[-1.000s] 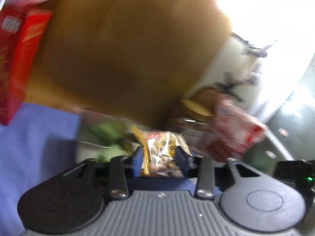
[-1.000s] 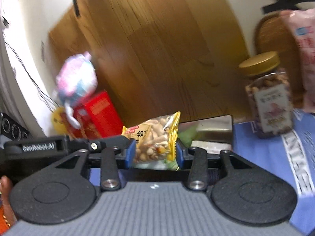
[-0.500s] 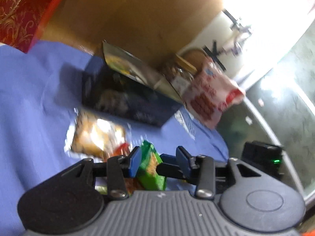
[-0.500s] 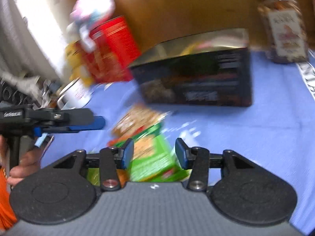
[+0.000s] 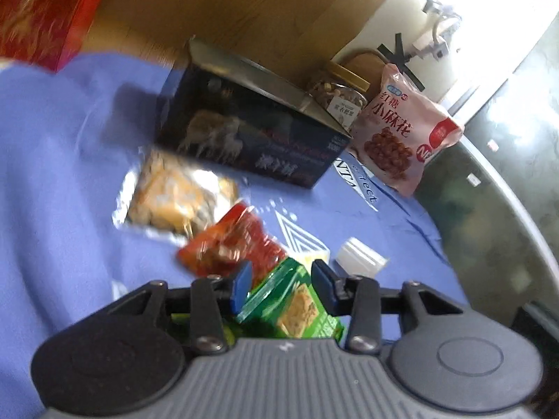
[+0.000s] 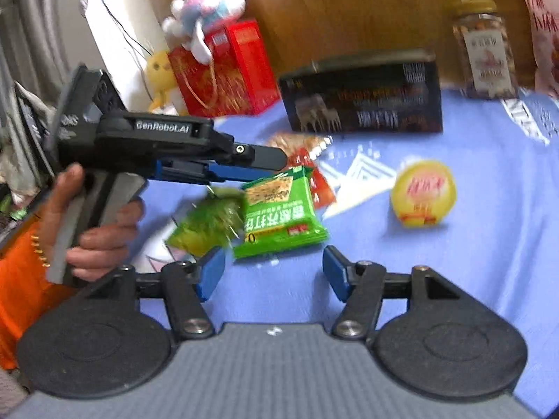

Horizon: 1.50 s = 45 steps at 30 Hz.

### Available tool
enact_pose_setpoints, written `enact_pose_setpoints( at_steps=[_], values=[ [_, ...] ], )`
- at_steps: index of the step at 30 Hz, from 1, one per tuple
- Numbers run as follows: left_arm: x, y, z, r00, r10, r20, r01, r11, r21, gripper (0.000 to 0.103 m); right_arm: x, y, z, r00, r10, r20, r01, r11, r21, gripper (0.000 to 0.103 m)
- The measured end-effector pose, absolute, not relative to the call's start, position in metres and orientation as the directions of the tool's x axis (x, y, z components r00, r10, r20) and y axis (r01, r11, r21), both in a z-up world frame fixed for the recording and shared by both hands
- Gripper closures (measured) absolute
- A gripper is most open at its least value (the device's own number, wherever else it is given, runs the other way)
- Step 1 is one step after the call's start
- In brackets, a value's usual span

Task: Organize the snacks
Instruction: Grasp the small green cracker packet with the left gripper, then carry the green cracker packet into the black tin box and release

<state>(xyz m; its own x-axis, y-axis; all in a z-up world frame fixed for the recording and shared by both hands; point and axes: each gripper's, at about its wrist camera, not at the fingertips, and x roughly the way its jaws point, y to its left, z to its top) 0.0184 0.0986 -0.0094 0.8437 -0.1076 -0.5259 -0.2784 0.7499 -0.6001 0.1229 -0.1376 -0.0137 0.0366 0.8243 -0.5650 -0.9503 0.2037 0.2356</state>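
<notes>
Green cracker packet [image 6: 279, 214] is lying on the blue cloth [image 6: 454, 279], just ahead of the right gripper [image 6: 270, 274], whose jaws are opening wide with nothing pressed between them. Reaching in from the left, the left gripper [image 5: 281, 281] is closing narrowly; the packet's top end is sitting between its jaws, though contact is unclear. Beyond the jaws are lying a red packet [image 5: 234, 244], a clear-wrapped snack [image 5: 178, 195] and a dark box [image 5: 258, 129]. To the right is resting a yellow round snack [image 6: 422, 193].
</notes>
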Motion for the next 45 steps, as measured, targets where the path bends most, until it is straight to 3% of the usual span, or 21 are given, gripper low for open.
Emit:
enact_pose_setpoints(
  at_steps=[4,11,17,19,22,24,29,37,40,43,45],
  values=[
    [0.007,0.072,-0.019,0.833,-0.156,-0.531,-0.281,0.708,-0.648,0.067,0.114,-0.15,-0.014,0.124,0.81,-0.573,-0.962,0.239,0.129,0.039],
    [-0.006,0.039,-0.03,0.832,-0.245,-0.497,-0.236,0.654,-0.719,0.063,0.121,-0.198,-0.019,0.204,0.814,-0.543,-0.927,0.338,0.159,0.039],
    [0.007,0.031,-0.024,0.82,-0.228,-0.524,-0.244,0.689,-0.682,0.06,0.116,-0.197,-0.022,0.23,0.812,-0.536,-0.935,0.337,0.11,0.039],
    [0.013,0.024,-0.028,0.814,-0.234,-0.532,-0.242,0.696,-0.676,0.064,0.113,-0.191,-0.025,0.23,0.813,-0.535,-0.943,0.322,0.083,0.038],
    [0.016,0.016,-0.027,0.815,-0.206,-0.541,-0.256,0.711,-0.655,0.069,0.107,-0.186,-0.024,0.258,0.806,-0.533,-0.941,0.334,0.05,0.043],
    [0.014,0.015,-0.025,0.816,-0.203,-0.542,-0.258,0.711,-0.654,0.069,0.105,-0.187,-0.022,0.248,0.813,-0.527,-0.942,0.33,0.064,0.052],
    [0.013,0.021,-0.01,0.833,-0.189,-0.52,-0.249,0.712,-0.657,0.069,0.106,-0.184,-0.008,0.26,0.836,-0.484,-0.942,0.33,0.064,0.054],
    [0.046,0.074,0.058,0.907,-0.048,-0.419,-0.228,0.78,-0.583,0.069,0.145,-0.112,0.048,0.263,0.904,-0.336,-0.962,0.271,-0.024,0.054],
    [0.077,0.112,0.072,0.919,0.016,-0.394,-0.262,0.77,-0.581,0.069,0.177,-0.063,0.065,0.249,0.914,-0.321,-0.964,0.265,0.008,0.054],
    [0.11,0.149,0.071,0.912,0.078,-0.404,-0.317,0.758,-0.57,0.06,0.21,-0.019,0.067,0.235,0.913,-0.335,-0.96,0.271,0.065,0.04],
    [0.123,0.166,0.064,0.891,0.114,-0.44,-0.368,0.748,-0.553,0.059,0.224,-0.007,0.063,0.259,0.893,-0.368,-0.948,0.308,0.078,0.038]
  ],
)
